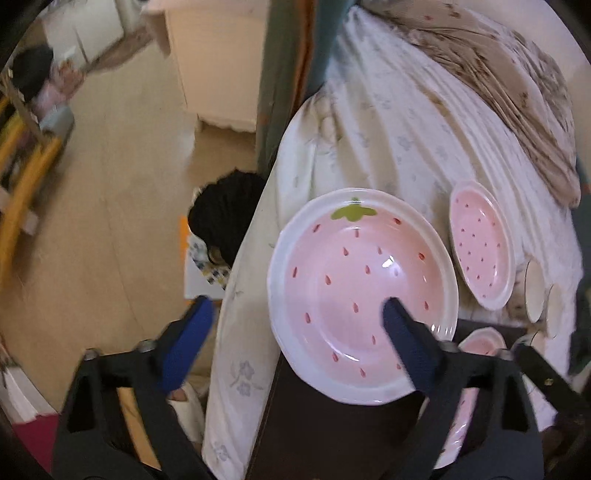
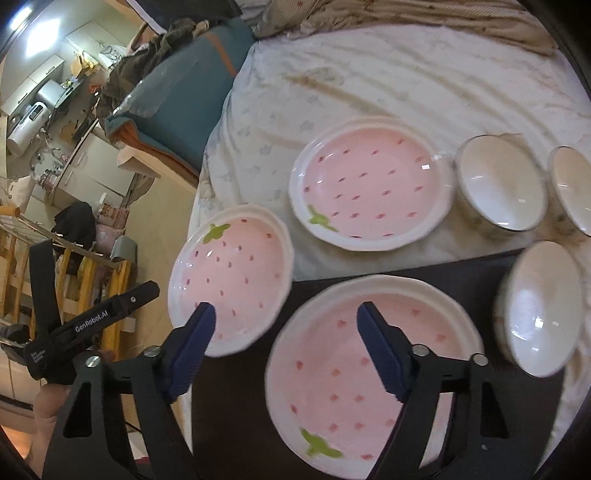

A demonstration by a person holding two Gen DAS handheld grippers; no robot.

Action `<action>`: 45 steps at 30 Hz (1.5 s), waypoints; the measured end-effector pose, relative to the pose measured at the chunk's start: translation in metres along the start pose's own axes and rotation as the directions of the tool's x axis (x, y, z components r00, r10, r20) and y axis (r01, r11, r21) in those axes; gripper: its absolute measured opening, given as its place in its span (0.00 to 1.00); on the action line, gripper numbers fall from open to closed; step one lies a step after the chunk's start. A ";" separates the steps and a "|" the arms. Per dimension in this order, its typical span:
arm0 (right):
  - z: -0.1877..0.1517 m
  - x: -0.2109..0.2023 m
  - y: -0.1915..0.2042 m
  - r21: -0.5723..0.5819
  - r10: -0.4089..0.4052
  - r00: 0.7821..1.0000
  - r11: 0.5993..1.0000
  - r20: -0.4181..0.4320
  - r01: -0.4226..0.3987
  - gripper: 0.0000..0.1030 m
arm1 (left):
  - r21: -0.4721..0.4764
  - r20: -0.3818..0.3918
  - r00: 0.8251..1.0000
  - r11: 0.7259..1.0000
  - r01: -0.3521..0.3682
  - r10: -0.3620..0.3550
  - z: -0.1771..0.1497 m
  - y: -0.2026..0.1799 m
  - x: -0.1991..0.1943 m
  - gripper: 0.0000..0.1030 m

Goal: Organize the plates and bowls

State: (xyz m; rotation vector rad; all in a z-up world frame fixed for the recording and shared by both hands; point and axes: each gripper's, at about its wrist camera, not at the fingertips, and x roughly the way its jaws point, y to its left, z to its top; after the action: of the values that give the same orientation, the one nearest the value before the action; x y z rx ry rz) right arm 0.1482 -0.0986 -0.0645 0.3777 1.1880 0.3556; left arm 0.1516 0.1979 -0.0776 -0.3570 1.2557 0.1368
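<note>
The right gripper stood spread over the near plate, empty, likely lining up on its rim. The left gripper, also spread, straddled the left plate's edge without pinching. Beyond lay a third plate and three white bowls, unstacked; plates pink, strawberry-speckled.

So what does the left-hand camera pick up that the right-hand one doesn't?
Only the left wrist view: a white cabinet on the wooden floor, and a dark heap beside the bed.

Only the right wrist view: all three white bowls in full, a third strawberry plate seen whole, and a cluttered counter.

Both: the near-edge strawberry plate, the flowered sheet and the beige blanket.
</note>
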 end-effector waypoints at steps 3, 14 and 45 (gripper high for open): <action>0.011 0.028 0.009 0.016 0.034 0.998 0.999 -0.043 -0.033 0.65 | -0.046 -0.046 0.998 0.999 0.029 -0.031 0.006 0.013 0.011 0.63; 0.029 0.098 0.015 0.041 -0.016 0.986 0.999 -0.164 0.023 0.34 | -0.063 -0.169 0.982 0.996 0.069 -0.079 0.018 0.027 0.062 0.26; 0.014 0.079 0.013 -0.005 0.056 0.990 0.998 -0.127 -0.057 0.20 | 0.016 -0.050 0.989 0.990 0.140 -0.139 0.017 0.001 0.015 0.16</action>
State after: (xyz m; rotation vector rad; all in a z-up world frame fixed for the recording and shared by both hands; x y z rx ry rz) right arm 0.1862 -0.0523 -0.1187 0.3862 1.3010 0.4387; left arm 0.1717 0.2031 -0.0870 -0.4323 1.2748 -0.0037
